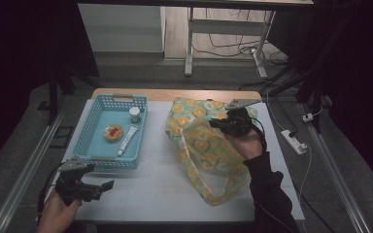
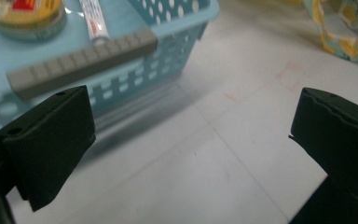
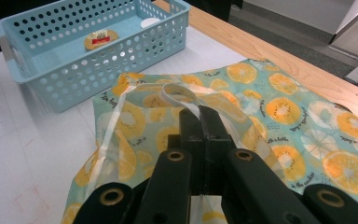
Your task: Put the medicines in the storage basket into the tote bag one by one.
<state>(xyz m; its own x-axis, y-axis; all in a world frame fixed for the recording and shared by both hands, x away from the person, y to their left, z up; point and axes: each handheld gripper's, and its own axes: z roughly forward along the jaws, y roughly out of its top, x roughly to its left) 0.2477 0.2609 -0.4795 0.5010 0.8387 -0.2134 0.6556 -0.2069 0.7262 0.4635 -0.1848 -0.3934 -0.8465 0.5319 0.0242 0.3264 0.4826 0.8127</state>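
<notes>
Packing job, early stage by the look of it. Nearest the person, left gripper [image 1: 108,185] hovers over the bare white table [image 1: 145,194] just in front of the blue basket [image 1: 84,141], jaws spread wide, nothing between them; in the left gripper view the basket's grey handle sits just beyond the jaws. Further in, right gripper [image 3: 199,113] is clamped tight on the white handle strap [image 3: 177,93] of the citrus-print bag [image 1: 209,150], holding the bag's mouth up off the table, bag body slumped toward the person. Basket holds all its things: round tin [image 1: 113,132], white tube [image 1: 127,140], small jar [image 1: 134,114] at the far end. Nothing visible inside the bag, though its interior is mostly hidden. My read: bag is gripped and ready, no item moved; left to do is picking each item from the basket and dropping it in.
</notes>
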